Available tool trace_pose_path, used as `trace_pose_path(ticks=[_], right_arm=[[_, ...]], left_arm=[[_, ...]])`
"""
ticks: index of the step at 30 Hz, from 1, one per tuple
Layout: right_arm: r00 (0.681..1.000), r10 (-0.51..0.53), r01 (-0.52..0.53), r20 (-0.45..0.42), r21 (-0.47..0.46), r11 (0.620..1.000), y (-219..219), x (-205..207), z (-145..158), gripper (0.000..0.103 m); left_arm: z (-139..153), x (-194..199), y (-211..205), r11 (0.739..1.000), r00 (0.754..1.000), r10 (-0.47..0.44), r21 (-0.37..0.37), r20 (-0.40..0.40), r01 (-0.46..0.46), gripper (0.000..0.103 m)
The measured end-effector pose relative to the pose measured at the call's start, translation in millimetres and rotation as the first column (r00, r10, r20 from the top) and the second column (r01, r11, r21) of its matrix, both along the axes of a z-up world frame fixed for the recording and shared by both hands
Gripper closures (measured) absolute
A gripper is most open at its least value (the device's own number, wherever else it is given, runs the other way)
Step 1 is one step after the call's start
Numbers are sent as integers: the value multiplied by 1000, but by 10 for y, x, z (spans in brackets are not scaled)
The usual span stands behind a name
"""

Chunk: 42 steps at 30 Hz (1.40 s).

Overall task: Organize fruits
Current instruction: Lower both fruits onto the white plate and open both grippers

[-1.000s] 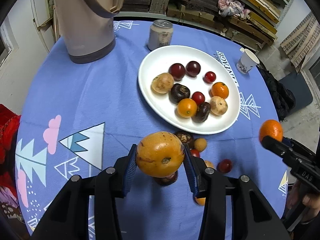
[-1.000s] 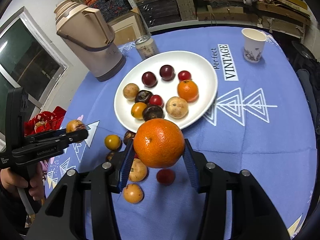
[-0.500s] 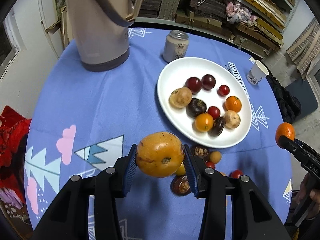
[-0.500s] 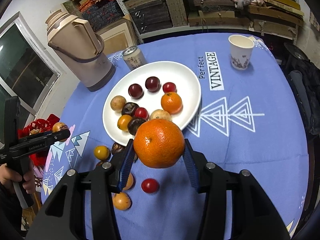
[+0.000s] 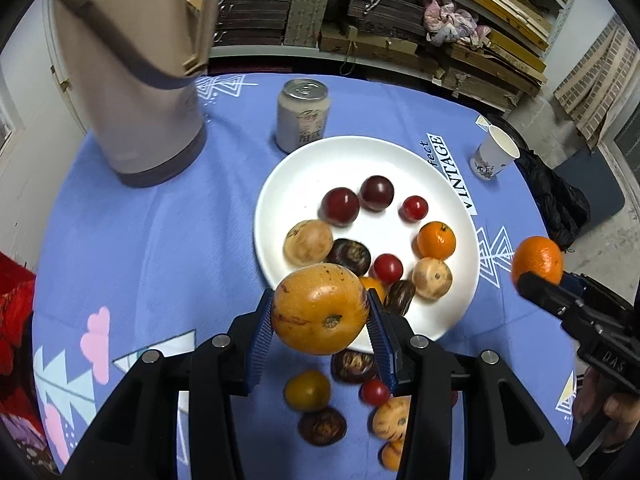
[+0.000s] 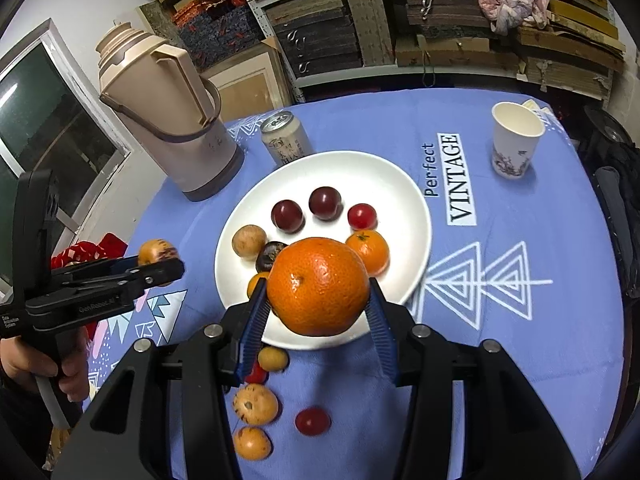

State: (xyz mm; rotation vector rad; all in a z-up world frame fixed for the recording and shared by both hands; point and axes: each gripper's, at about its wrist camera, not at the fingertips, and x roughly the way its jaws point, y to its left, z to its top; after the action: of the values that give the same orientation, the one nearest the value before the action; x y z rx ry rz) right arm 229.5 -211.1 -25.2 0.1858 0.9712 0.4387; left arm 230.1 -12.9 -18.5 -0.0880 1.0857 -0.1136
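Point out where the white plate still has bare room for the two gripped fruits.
The white plate is bare along its far rim near the drink can and on its right side toward the "VINTAGE" lettering. Its near-left half is crowded: dark red plums, a small orange and brown fruits sit close together.

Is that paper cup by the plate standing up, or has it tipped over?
Upright. The paper cup stands on its base on the blue tablecloth, open mouth up; nothing shows inside it.
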Motion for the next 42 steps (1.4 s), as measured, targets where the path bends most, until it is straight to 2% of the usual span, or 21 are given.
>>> trace_pose_path(ticks=[7,19,31,42], right_arm=[[999,26,-26,-25,2,1000,213,251,-194,56],[996,64,-66,-59,-24,998,506,549,-474,56],[996,69,-72,-62,-43,996,562,597,-569,55],[992,80,-85,-100,-44,995,612,614,-699,55]], left_arm=[[-209,224,-154,1000,1000,-10,17,-28,11,58],[-511,483,-170,1000,997,6,20,-73,-5,58],[-609,546,-137,999,996,25,26,-86,-23,58],[-789,558,-73,999,989,45,8,-144,-44,58]])
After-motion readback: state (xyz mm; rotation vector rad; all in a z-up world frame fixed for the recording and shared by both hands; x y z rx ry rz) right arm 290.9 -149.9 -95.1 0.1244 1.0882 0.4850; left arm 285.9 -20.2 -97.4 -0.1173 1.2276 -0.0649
